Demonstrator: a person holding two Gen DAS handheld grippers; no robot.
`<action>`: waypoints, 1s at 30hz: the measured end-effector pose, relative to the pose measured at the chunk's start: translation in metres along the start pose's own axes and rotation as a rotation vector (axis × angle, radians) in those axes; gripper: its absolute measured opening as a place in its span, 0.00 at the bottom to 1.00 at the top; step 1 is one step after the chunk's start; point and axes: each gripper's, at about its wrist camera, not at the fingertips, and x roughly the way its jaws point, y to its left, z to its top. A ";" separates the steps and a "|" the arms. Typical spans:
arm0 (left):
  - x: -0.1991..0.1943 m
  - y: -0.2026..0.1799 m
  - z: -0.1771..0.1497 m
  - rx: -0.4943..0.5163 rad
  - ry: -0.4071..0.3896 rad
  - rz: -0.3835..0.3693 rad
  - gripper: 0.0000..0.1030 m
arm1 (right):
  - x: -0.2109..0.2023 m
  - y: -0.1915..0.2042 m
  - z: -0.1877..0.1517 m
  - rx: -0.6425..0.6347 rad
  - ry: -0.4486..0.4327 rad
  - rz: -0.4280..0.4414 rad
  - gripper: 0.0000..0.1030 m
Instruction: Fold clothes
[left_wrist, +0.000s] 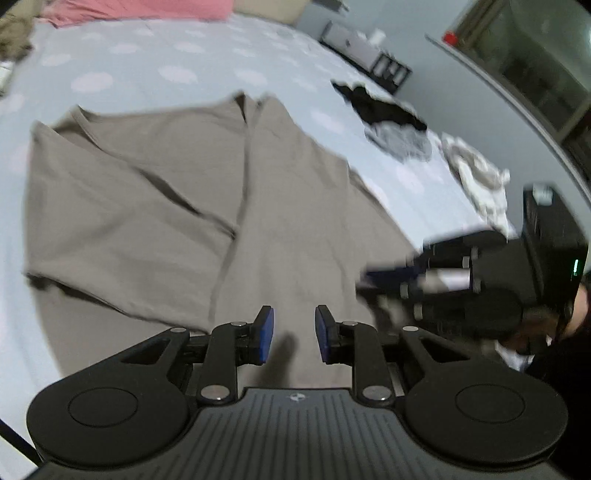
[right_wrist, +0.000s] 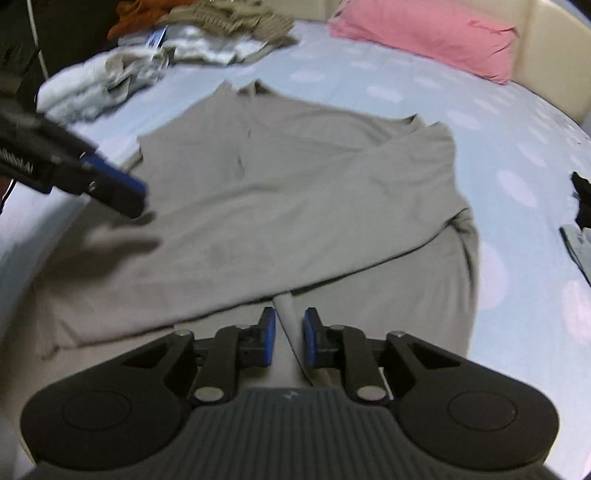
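A grey-brown shirt (left_wrist: 147, 203) (right_wrist: 295, 184) lies spread on the bed, with one side folded over its middle. My left gripper (left_wrist: 294, 334) hovers over the shirt's near part, open, with nothing between its blue pads. In the right wrist view the left gripper (right_wrist: 122, 192) shows blurred over the shirt's left edge. My right gripper (right_wrist: 290, 339) is low over the shirt's near hem. Its jaws stand a little apart, and a raised ridge of cloth runs between them without the pads visibly pressing on it. The right gripper (left_wrist: 373, 280) appears blurred at the shirt's right edge.
The bed has a light blue sheet (left_wrist: 147, 66) with pale dots. A pink pillow (right_wrist: 424, 33) lies at the head. A heap of clothes (right_wrist: 147, 55) sits at the far left. Black (left_wrist: 380, 107), grey (left_wrist: 402, 142) and white (left_wrist: 476, 177) garments lie along the right edge.
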 end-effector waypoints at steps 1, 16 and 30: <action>0.006 0.000 -0.006 0.000 0.020 0.010 0.21 | 0.002 -0.003 -0.001 0.005 -0.005 -0.017 0.14; 0.013 0.020 -0.028 -0.067 0.014 -0.034 0.20 | 0.005 0.012 -0.001 -0.127 -0.045 -0.051 0.12; 0.010 0.029 -0.033 -0.090 -0.009 -0.075 0.20 | -0.003 0.017 0.005 -0.078 -0.066 -0.017 0.14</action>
